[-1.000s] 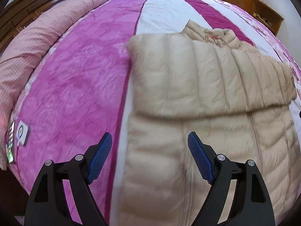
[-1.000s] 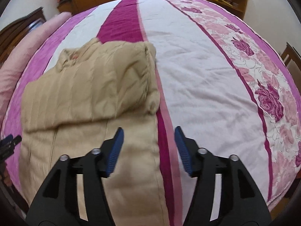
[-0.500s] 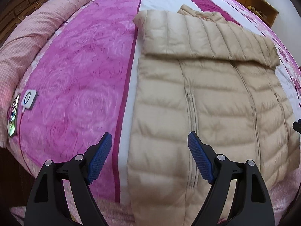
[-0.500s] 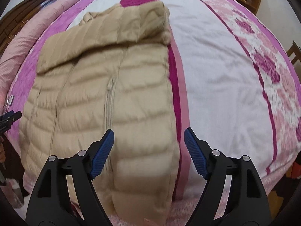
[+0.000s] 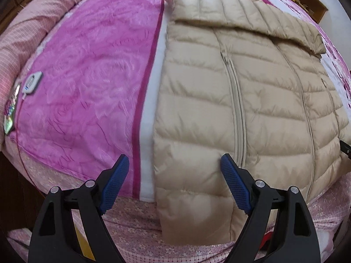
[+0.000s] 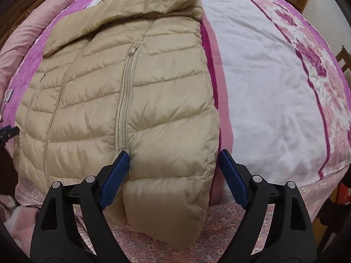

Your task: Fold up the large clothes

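Note:
A beige quilted puffer jacket lies front up on the bed, zipped, with its sleeves folded across the chest at the far end. Its hem hangs over the bed's near edge. It also shows in the right wrist view. My left gripper is open and empty, its jaws either side of the jacket's left hem corner. My right gripper is open and empty, its jaws either side of the right hem corner.
The bed has a pink, magenta and white striped cover, with a floral band on the right. A phone and a white controller lie at the bed's left edge. Wooden cabinets stand at the back.
Both grippers have drawn back from the folded sleeves toward the near edge of the bed and now sit at the jacket's hem. The right gripper has opened wider.

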